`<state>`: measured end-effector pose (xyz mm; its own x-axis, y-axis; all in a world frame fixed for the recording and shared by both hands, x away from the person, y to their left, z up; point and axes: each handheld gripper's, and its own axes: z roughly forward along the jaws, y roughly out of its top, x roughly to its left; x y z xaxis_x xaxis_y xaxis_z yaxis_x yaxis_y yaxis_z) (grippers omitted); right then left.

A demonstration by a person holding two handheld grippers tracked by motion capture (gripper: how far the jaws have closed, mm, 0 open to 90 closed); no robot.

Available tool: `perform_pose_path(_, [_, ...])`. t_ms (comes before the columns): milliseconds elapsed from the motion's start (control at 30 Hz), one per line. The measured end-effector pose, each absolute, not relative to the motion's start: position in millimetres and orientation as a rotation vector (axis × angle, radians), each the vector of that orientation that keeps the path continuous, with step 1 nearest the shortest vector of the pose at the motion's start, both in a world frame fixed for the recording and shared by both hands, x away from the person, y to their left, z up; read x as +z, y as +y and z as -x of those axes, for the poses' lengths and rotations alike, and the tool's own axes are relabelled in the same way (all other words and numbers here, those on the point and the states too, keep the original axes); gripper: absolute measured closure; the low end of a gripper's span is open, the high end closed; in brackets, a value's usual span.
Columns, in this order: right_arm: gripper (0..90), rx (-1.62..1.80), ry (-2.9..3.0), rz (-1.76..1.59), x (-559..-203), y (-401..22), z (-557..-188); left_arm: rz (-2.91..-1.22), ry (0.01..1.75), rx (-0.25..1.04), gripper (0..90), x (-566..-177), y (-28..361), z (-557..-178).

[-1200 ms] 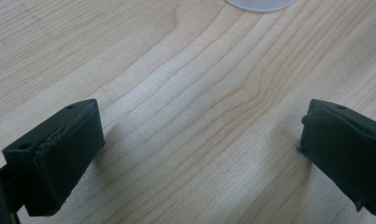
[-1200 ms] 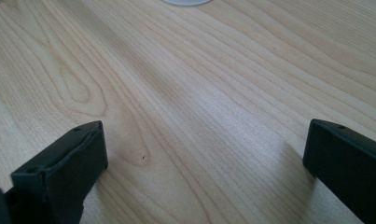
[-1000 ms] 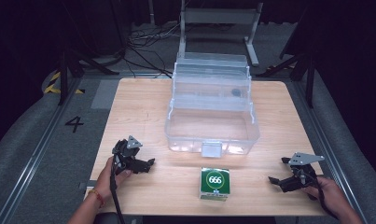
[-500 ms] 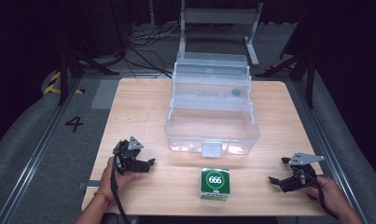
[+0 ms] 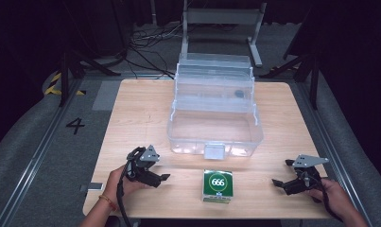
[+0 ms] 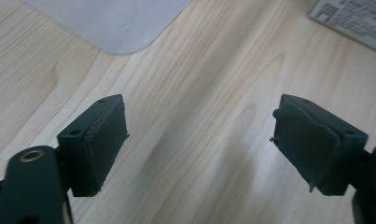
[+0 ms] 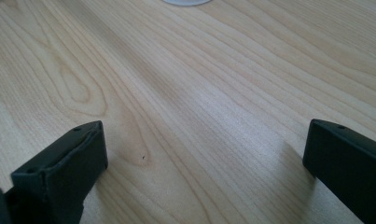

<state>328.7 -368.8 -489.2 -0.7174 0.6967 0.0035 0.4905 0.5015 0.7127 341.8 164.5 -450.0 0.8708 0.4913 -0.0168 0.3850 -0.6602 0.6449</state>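
A clear plastic box (image 5: 215,124) with its tiered lid raised stands at the table's middle. In front of it lies a small green carton (image 5: 217,186) marked 666. My left gripper (image 5: 160,171) rests on the table left of the carton, open and empty; its jaws stand wide apart in the left gripper view (image 6: 199,140), with the box's corner (image 6: 115,23) and the carton's edge (image 6: 351,21) ahead. My right gripper (image 5: 283,174) sits at the front right, open too, with bare wood between its jaws (image 7: 204,158).
The wooden table (image 5: 141,113) has free room on its left and right sides. A metal stand (image 5: 221,19) and cables lie on the floor behind it. A floor mark reading 4 (image 5: 75,125) is at the left.
My left gripper has shifted slightly toward the table's front edge. The right gripper, box and carton have not moved.
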Motion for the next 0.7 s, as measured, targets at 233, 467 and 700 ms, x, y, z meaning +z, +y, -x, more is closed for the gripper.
perform_pose_path(233, [0.0,1.033,2.465,-1.001,-489.1,-368.8,-328.7,-2.384,0.512,0.151,16.9,-437.4,145.2,-331.9])
perform_pose_path(467, [0.0,1.033,2.464,-1.001,-489.1,-368.9,-328.7,-2.392,0.398,0.096,15.8,-423.5,120.1,-322.2])
perform_pose_path(700, [0.0,1.033,2.464,-1.001,-489.1,-368.9,-328.7,-2.435,0.244,0.103,15.6,-410.6,89.1,-314.3])
